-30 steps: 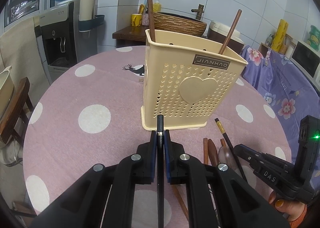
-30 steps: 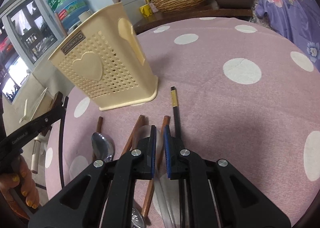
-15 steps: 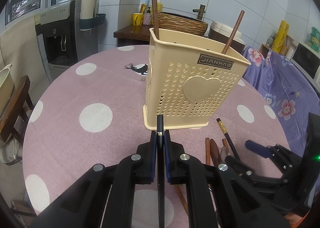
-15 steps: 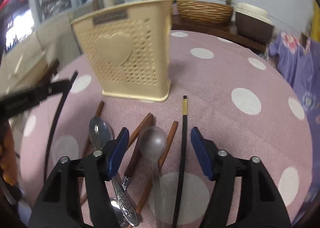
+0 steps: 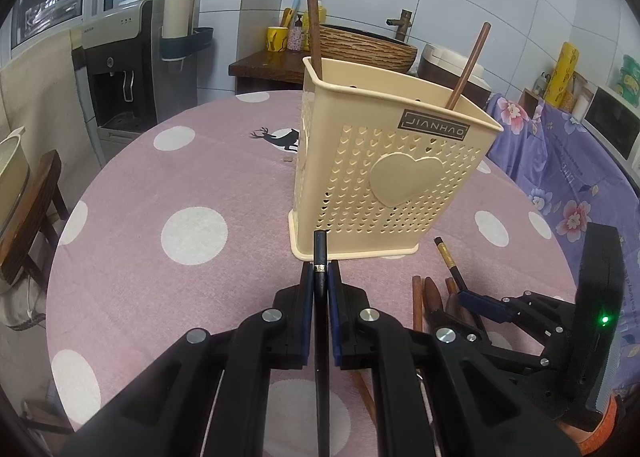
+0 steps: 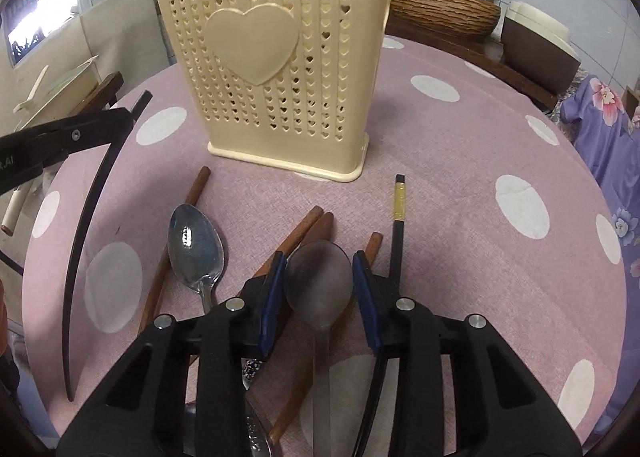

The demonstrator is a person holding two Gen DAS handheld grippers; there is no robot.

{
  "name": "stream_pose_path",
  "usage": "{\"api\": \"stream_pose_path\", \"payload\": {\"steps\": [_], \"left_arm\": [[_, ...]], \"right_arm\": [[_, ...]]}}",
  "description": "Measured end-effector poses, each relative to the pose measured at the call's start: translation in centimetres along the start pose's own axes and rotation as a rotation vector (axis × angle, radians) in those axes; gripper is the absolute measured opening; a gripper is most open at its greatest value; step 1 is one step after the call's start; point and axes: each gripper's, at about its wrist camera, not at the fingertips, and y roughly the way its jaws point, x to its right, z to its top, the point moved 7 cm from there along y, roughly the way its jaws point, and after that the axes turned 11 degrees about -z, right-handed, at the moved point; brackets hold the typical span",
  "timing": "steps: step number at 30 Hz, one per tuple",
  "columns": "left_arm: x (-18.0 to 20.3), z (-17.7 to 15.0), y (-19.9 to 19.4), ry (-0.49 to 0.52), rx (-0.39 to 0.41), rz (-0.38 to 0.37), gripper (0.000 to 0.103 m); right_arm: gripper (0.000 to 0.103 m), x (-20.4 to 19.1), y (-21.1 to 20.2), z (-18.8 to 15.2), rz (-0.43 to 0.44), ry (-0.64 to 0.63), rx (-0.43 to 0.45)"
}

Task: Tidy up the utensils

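Right gripper (image 6: 319, 277) jaws narrowed, now straddling matte spoon (image 6: 319, 277).

one cream utensil holder (image 6: 276, 69), two metal spoons (image 6: 195, 247), two black chopsticks (image 6: 399, 225), two brown sticks standing in the holder (image 5: 468, 65), two grippers (image 6: 319, 289)

Right tool (image 6: 319, 289) astride spoon (image 6: 319, 284)

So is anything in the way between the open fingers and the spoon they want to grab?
Nothing visible is. The right gripper is open, and the dull spoon's bowl sits right between its blue fingers. Brown chopsticks and a black chopstick lie close beside it, not across it.
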Motion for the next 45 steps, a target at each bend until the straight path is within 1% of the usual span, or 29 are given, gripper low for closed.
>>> {"api": "stream_pose_path", "payload": {"steps": [4,8,12,13,14,16,18,21,22,23,24,26,28,30,31,33,34,35,36,40,42,45], "left_arm": [[-0.2,0.3,-0.6,-0.003,0.011,-0.005,0.008],[-0.1,1.3,-2.0,0.001,0.047,-0.017,0.008],[-0.1,2.6,-4.5,0.008,0.115,-0.032,0.008],[0.0,2.9,-5.1,0.01,0.13,-0.034,0.008],[0.0,3.2,-5.7,0.012,0.143,-0.035,0.008],[0.1,3.6,-6.6,0.016,0.167,-0.039,0.008],[0.4,3.9,-7.1,0.027,0.178,-0.043,0.008],[0.6,4.0,-7.1,0.031,0.181,-0.039,0.008],[0.6,4.0,-7.0,0.03,0.179,-0.039,0.008],[0.6,4.0,-6.9,0.028,0.178,-0.038,0.008],[0.5,4.0,-6.7,0.025,0.176,-0.038,0.008],[0.4,3.8,-6.7,0.019,0.174,-0.04,0.008],[0.3,3.8,-6.8,0.019,0.176,-0.041,0.008],[0.4,3.9,-6.9,0.023,0.181,-0.041,0.008],[0.4,3.9,-7.0,0.023,0.183,-0.043,0.008],[0.5,3.9,-7.0,0.026,0.185,-0.046,0.008],[0.6,3.9,-7.0,0.028,0.185,-0.046,0.008],[0.7,3.9,-7.0,0.031,0.184,-0.046,0.008],[0.8,3.9,-6.9,0.034,0.183,-0.046,0.008],[0.8,3.8,-6.7,0.034,0.177,-0.051,0.008],[0.8,3.7,-6.7,0.034,0.175,-0.052,0.008],[0.7,3.6,-6.7,0.034,0.172,-0.055,0.008]], "right_arm": [[0.035,1.1,-1.9,0.8,0.047,0.083,0.042],[0.035,2.5,-6.1,2.2,0.098,0.149,0.131],[0.034,3.5,-9.6,2.8,0.082,0.141,0.202],[0.02,3.7,-10.1,2.9,0.08,0.137,0.21],[0.014,3.9,-10.4,2.9,0.073,0.133,0.214],[0.013,4.2,-10.6,2.8,0.053,0.13,0.224],[0.01,4.5,-10.3,2.7,0.052,0.138,0.215],[0.01,4.8,-9.2,2.6,0.072,0.165,0.196],[0.012,4.8,-8.8,2.5,0.088,0.175,0.191],[0.018,4.9,-8.4,2.5,0.097,0.18,0.184],[0.02,5.1,-7.8,2.4,0.075,0.18,0.175],[0.031,5.6,-6.6,2.2,0.024,0.179,0.155],[0.031,6.3,-5.1,1.9,-0.017,0.19,0.13],[0.031,6.9,-3.3,1.2,-0.055,0.207,0.072],[0.031,7.1,-2.6,0.7,-0.057,0.225,0.039],[0.032,7.0,-1.4,-0.2,-0.028,0.266,-0.006],[0.036,6.8,-0.9,-0.6,-0.044,0.273,-0.021],[0.04,6.7,-0.6,-0.8,-0.082,0.269,-0.03],[0.04,6.5,-0.3,-1.0,-0.12,0.263,-0.035],[0.04,5.7,0.9,-1.5,-0.122,0.296,-0.08],[0.04,5.6,1.5,-1.5,-0.159,0.293,-0.091],[0.039,5.9,1.9,-1.3,-0.186,0.308,-0.089]]}}
